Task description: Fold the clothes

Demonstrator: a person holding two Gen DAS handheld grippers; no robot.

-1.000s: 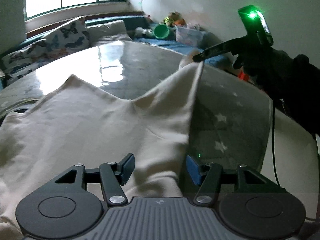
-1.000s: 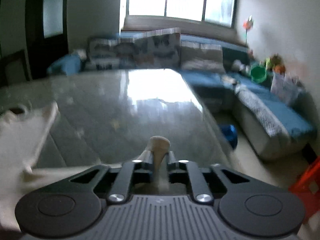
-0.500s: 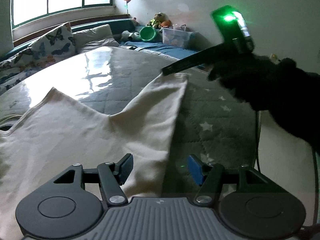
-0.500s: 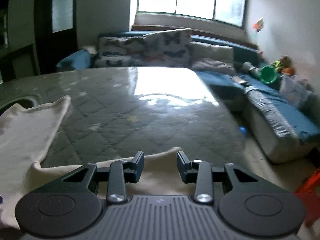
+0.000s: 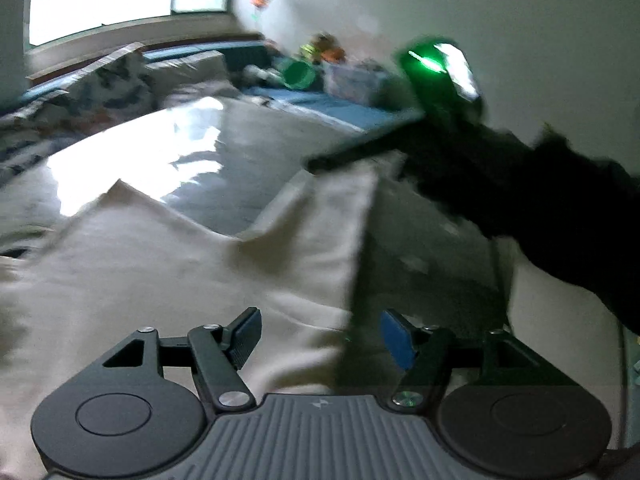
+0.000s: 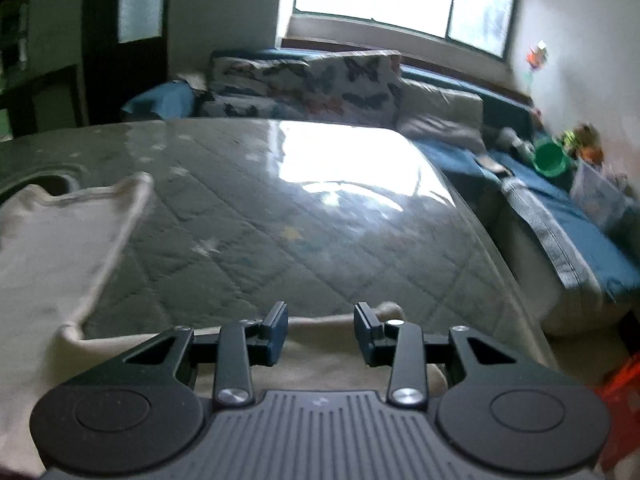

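Left wrist view: cream garment (image 5: 168,280) is lying spread on the quilted tabletop (image 5: 256,148). Left tongs (image 5: 318,338) and right tongs (image 6: 320,334) are gaping, gripping nothing. Risk: grabbing one layer, or dragging cloth, is skewing the fold.

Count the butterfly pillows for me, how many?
2: one butterfly pillow on the left, a second butterfly pillow leaning beside it on the blue couch. More may be hidden behind.
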